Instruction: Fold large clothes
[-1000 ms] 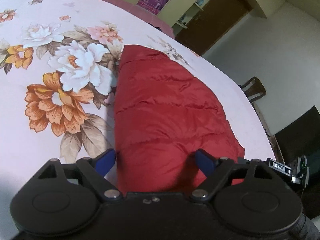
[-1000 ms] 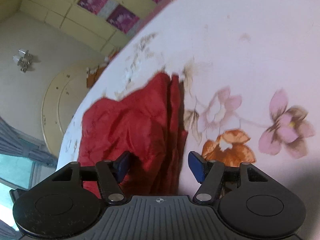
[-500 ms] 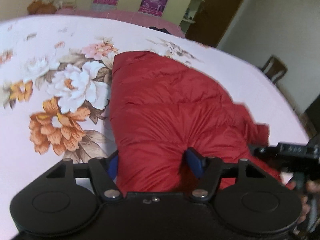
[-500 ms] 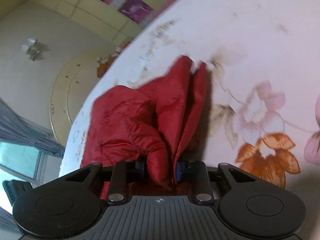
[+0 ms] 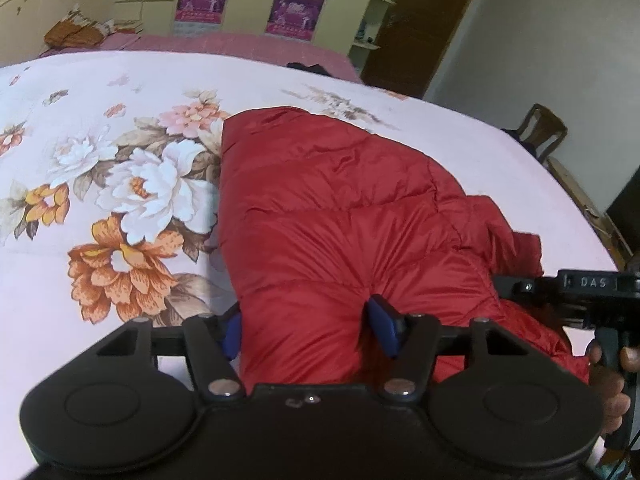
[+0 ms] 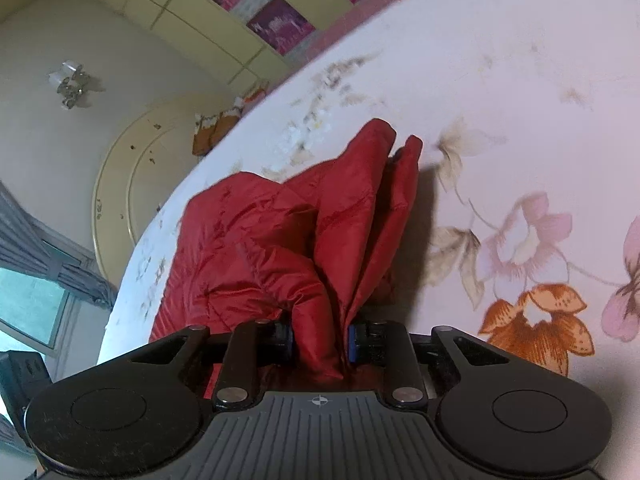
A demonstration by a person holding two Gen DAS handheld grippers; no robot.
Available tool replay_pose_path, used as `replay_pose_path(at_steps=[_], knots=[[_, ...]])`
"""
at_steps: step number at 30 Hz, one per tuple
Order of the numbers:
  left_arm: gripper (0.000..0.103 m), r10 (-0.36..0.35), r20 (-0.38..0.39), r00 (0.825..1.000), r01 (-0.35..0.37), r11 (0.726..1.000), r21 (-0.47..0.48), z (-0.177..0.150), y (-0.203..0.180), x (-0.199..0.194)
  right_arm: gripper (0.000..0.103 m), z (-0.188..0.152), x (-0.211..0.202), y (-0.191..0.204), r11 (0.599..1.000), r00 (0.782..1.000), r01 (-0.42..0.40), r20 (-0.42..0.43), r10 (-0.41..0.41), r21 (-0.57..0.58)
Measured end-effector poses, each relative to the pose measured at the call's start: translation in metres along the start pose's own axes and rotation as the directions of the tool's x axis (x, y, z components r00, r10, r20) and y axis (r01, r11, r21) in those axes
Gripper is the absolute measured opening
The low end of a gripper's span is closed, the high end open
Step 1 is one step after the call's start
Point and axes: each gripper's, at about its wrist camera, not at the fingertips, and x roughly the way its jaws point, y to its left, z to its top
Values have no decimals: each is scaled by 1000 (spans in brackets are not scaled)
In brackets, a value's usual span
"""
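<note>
A red puffer jacket lies on a pink floral bedsheet. My left gripper has its blue pads on both sides of a thick bulge at the jacket's near edge, with the jaws still fairly wide. My right gripper is shut on a bunched fold of the jacket and lifts it off the sheet. The right gripper also shows in the left wrist view, at the jacket's right edge, with the hand that holds it.
The bed's far edge runs along yellow cupboards with purple posters. A brown door and a wooden chair stand at the right. A window with a curtain is at the left in the right wrist view.
My right gripper has closed on a fold of the jacket and raised it. My left gripper's pads have narrowed around the jacket's near edge, and the view has tilted up.
</note>
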Motion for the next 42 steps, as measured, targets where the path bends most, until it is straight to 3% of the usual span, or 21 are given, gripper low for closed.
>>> replay_pose_path(at_steps=[8,16,22,29,32,37,40,41,42], knots=[[60,-55,64,996,53,998,31,25,53,-39,22,-7,12,79,997,995,14,95,-6,-76],[58,-33,107,994,31,999,19,50,154,-89,22,-25,97,182,988,997,-6,71,17,-155],[58,-6,101,995,7,1000,-13,52,225,-110,22,-43,163,235,982,999,-31,24,36,-186],[58,-3,46,999,7,997,-75,47,288,-103,22,-65,231,260,985,998,-25,-66,14,-172],[60,1,16,1000,1,995,-96,42,308,-90,22,-74,259,258,987,995,-3,-95,-12,-158],[61,-42,31,999,47,988,-150,34,326,-78,22,-77,280,239,993,994,22,-107,-35,-114],[70,-52,34,998,57,986,-157,33,336,-80,22,-76,272,238,993,994,20,-107,-33,-118],[81,-43,39,998,49,986,-157,35,341,-83,31,-74,265,239,993,995,34,-91,-44,-114],[84,-18,46,999,25,988,-155,32,346,-90,38,-73,253,244,990,996,64,-55,-71,-123]])
